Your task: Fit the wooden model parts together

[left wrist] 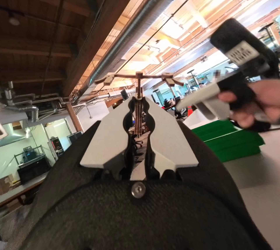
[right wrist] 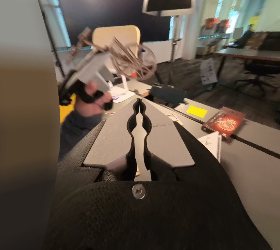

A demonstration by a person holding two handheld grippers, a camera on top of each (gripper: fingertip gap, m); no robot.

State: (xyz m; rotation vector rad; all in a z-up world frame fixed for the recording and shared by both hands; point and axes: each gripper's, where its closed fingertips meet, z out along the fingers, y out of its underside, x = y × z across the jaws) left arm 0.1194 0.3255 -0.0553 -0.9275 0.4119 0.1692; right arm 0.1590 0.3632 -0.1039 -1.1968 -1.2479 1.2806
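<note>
The wooden model is a small bicycle with handlebars at its top. My left gripper is shut on its thin frame and holds it up in the air, tilted toward the ceiling. In the right wrist view the model shows blurred at upper left, with a spoked wheel, held by the left gripper in a hand. My right gripper is shut with nothing between its fingers, above the table. It also shows in the left wrist view, to the right of the model and apart from it.
A grey table carries a dark red box, a yellow note, white sheets and small flat wooden pieces. Green trays stand on the table at the right. A beige chair is behind. About 8 cm separates my left fingertips from my right.
</note>
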